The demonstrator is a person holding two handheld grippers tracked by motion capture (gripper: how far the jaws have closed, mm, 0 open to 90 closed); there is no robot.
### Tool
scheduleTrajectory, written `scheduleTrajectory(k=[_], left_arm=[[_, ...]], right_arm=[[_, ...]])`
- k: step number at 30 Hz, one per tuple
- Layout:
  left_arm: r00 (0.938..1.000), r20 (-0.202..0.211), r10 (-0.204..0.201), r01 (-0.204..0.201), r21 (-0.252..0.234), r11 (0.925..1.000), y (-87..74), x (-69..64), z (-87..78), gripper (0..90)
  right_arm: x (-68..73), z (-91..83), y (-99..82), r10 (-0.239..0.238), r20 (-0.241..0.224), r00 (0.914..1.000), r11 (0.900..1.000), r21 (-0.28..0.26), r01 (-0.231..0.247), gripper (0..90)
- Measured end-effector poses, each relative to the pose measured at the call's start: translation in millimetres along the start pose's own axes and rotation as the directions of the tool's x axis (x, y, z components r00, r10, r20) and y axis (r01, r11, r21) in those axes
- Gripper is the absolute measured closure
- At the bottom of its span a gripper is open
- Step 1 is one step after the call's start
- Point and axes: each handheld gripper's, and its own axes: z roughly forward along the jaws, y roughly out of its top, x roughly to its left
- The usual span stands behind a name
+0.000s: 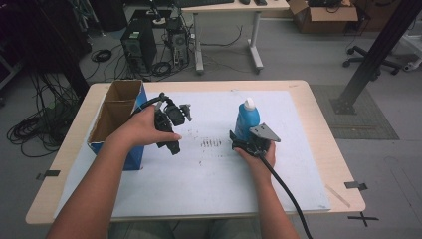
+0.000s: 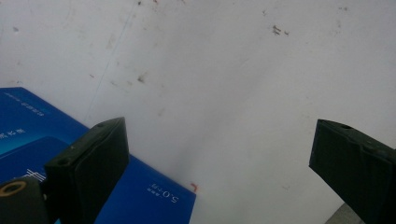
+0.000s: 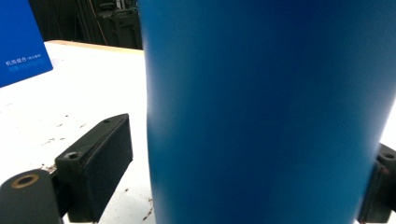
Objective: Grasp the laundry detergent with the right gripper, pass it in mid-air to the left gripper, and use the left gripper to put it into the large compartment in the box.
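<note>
You are reaching your right gripper (image 1: 238, 140) toward a blue bottle (image 1: 247, 121) with a white cap, which is standing upright on the white mat (image 1: 209, 174) right of the table's middle. In the right gripper view the blue bottle is sitting between the two black jaws: the left jaw is standing a little apart from its wall, with white mat showing in the gap, while the right jaw is sitting at the bottle's edge, where contact cannot be made out. The tongs are therefore standing around the bottle without a clear grip on it.

You are holding your left gripper (image 1: 172, 145) above the mat, just beside an open cardboard box (image 1: 117, 114) with blue sides at the table's left. In the left gripper view its jaws are gaping wide over bare, scuffed mat, with nothing between them and a corner of the blue box (image 2: 154, 196) lying below the left jaw.
</note>
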Motion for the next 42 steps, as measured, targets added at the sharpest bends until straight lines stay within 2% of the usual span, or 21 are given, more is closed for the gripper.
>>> scheduleTrajectory(k=[23,34,42], left_arm=[[1.0,-0.004,0.001,-0.001,0.0,1.0,-0.9,-0.1,0.1,5.2],[1.0,-0.006,0.0,0.0,0.004,1.0,-0.3,-0.5,0.5,5.2],[1.0,-0.008,-0.002,0.002,0.002,1.0,-0.6,-0.6,-0.1,5.0]], right_arm=[[0.8,-0.7,-1.2,0.0,-0.021,0.9998,0.9999,-0.012,0.0,25.2],[-0.2,-2.3,-1.1,0.005,-0.015,0.9999,0.9998,-0.019,-0.005,30.3],[-2.8,-3.2,-1.6,0.002,-0.001,1.0,0.9997,-0.025,-0.002,39.0]])
